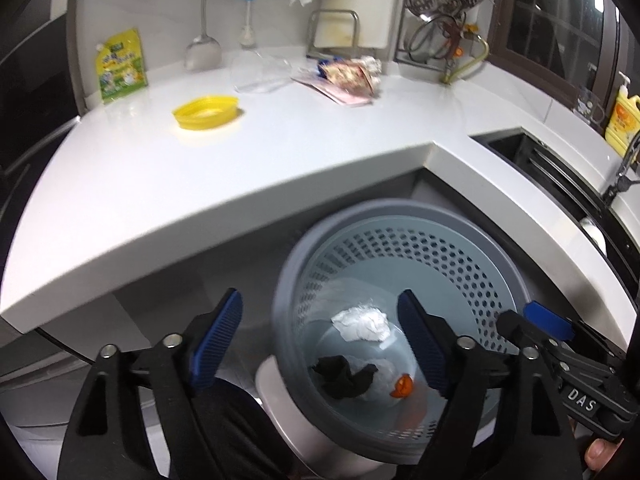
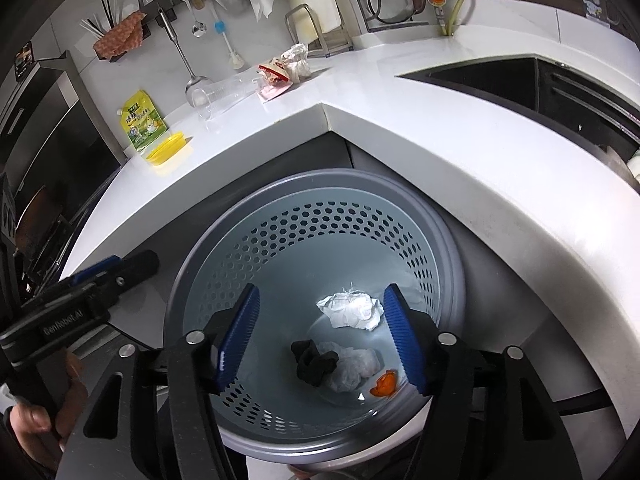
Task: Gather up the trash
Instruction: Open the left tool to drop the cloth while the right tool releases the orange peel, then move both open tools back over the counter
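A grey perforated bin stands on the floor below the white counter's corner. Inside lie a crumpled white paper, a black scrap, clear plastic and an orange piece. My left gripper is open and empty over the bin's left rim. My right gripper is open and empty above the bin's inside. On the counter lie a yellow lid, a green pouch, a clear cup and crumpled wrappers.
A sink is set into the counter at the right, with a yellow soap bottle behind it. Utensils and a dish rack stand along the back wall. A dark oven is at the left.
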Demonstrator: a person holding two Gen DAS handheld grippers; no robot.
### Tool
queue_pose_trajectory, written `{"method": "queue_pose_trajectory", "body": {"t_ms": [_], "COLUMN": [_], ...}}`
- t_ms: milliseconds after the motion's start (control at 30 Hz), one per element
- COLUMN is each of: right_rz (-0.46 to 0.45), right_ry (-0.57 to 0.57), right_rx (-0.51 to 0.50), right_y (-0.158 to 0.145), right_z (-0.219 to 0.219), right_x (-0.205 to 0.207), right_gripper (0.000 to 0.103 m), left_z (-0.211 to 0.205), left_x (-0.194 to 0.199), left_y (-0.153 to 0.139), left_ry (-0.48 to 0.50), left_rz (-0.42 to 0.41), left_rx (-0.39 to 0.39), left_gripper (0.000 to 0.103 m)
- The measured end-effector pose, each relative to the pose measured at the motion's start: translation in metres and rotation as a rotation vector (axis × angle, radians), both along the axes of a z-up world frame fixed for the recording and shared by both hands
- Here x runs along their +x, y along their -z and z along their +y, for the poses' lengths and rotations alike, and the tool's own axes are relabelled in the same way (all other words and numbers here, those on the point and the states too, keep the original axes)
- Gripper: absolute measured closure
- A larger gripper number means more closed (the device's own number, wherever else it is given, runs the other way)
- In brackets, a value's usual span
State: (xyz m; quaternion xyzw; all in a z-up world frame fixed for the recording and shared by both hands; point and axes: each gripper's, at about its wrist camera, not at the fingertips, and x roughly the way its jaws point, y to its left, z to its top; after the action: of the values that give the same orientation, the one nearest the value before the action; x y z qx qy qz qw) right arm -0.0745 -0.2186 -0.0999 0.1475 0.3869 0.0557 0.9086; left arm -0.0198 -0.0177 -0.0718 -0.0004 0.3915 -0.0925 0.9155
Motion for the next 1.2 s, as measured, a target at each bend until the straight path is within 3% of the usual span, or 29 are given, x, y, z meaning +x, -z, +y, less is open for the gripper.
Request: {"method": "queue_pose_trajectory", "body": {"t_ms": [133, 400, 867, 1033, 1200], "right_rz": [-0.024, -0.035, -0.02, 0.006, 0.012], "right_ry": [0.001, -0.022, -0.028, -0.023, -0.023], "right_rx": [-0.02, -0.053, -0.114, -0.128, -0.115], "right_y": [-0.007, -0.015, -0.021, -0.019, -0.023], "right_z": [0.003, 0.011, 0.019, 0.013, 0.012], "right_x": [0.0, 0.013, 0.05, 0.059, 0.073], "right_gripper": [0.034, 0.033, 0.031, 0.031, 0.031], "left_z": [0.011, 0.03, 0.063, 0.078, 0.095], "left_x": [0.002, 0.013, 0.047, 0.062, 0.084], "left_y": [-0.011, -0.029, -0.054, -0.059, -0.062], "left_ry": [-0.037, -0.089, -0.104, -0.125, -0.158], "left_rz": [-0.049, -0.118, -0.153, -0.175, -0.158], "left_rx": [0.005, 0.02, 0.02, 0.071, 0.041], "left_gripper": [0.012, 0.01, 0.007, 0.007, 0.007]}}
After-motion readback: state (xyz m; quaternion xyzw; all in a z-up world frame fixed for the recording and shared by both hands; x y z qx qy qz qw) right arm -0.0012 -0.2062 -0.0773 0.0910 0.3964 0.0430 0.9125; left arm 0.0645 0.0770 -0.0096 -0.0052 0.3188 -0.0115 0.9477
